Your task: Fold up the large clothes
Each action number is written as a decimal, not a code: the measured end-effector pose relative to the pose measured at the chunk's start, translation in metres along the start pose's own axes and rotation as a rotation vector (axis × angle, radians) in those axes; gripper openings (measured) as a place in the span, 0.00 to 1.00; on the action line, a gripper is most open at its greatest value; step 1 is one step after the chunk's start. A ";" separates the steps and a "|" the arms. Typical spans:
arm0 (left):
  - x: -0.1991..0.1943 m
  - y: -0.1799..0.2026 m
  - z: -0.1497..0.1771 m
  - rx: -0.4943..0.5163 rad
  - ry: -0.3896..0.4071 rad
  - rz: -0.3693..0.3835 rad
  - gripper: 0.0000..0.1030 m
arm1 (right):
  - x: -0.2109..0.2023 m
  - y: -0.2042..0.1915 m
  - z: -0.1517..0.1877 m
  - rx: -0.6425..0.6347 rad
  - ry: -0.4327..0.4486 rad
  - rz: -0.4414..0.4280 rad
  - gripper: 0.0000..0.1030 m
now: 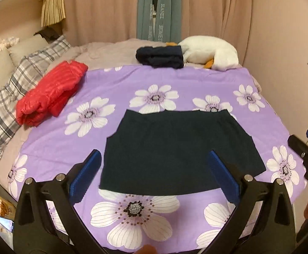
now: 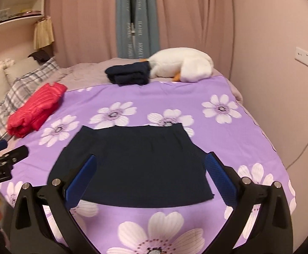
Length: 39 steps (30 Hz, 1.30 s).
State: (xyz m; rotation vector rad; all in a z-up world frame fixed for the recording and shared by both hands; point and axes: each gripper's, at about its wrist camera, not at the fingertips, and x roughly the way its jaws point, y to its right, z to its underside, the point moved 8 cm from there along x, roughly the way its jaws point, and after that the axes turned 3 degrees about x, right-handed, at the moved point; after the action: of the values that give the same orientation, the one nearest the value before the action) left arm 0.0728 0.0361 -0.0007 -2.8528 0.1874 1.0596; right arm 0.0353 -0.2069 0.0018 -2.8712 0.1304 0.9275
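Dark navy garment, matte knit folded into a trapezoid, is lying flat on the purple floral sheet. Left gripper and right gripper are hovering above it, ribbed blue pads spread wide, gripping nothing. Glossy quilted red jacket is sitting folded left of the garment.

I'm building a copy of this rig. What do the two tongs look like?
Both the left tongs and right tongs have black plastic arms with triangular cut-outs, silver pivot bolts, and flat blue textured pads on each finger. No cables or sleeves show.
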 end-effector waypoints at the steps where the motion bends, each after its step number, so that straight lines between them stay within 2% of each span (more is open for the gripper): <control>1: -0.005 0.001 -0.001 0.000 0.012 -0.015 0.98 | -0.002 -0.005 0.000 -0.007 -0.006 -0.004 0.99; 4: -0.005 0.002 0.005 0.001 0.010 -0.031 0.98 | -0.001 -0.015 0.008 -0.031 -0.039 -0.001 0.99; 8: 0.011 0.002 0.023 -0.017 -0.048 -0.037 0.98 | 0.014 -0.019 0.032 -0.008 -0.117 -0.004 0.99; 12: 0.032 0.002 0.041 -0.013 -0.121 -0.050 0.98 | 0.039 -0.024 0.063 0.050 -0.231 -0.018 0.99; 14: 0.037 0.003 0.047 -0.005 -0.137 -0.059 0.98 | 0.048 -0.028 0.071 0.031 -0.258 -0.001 0.99; 18: 0.043 0.002 0.051 -0.001 -0.147 -0.071 0.98 | 0.051 -0.033 0.072 -0.003 -0.253 0.006 0.99; 39: 0.050 0.010 0.054 0.039 -0.164 -0.067 0.98 | 0.053 -0.031 0.069 0.000 -0.246 -0.007 0.99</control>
State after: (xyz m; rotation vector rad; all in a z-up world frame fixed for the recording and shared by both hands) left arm 0.0744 0.0293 -0.0741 -2.7009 0.0978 1.2540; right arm 0.0423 -0.1692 -0.0818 -2.7265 0.0969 1.2684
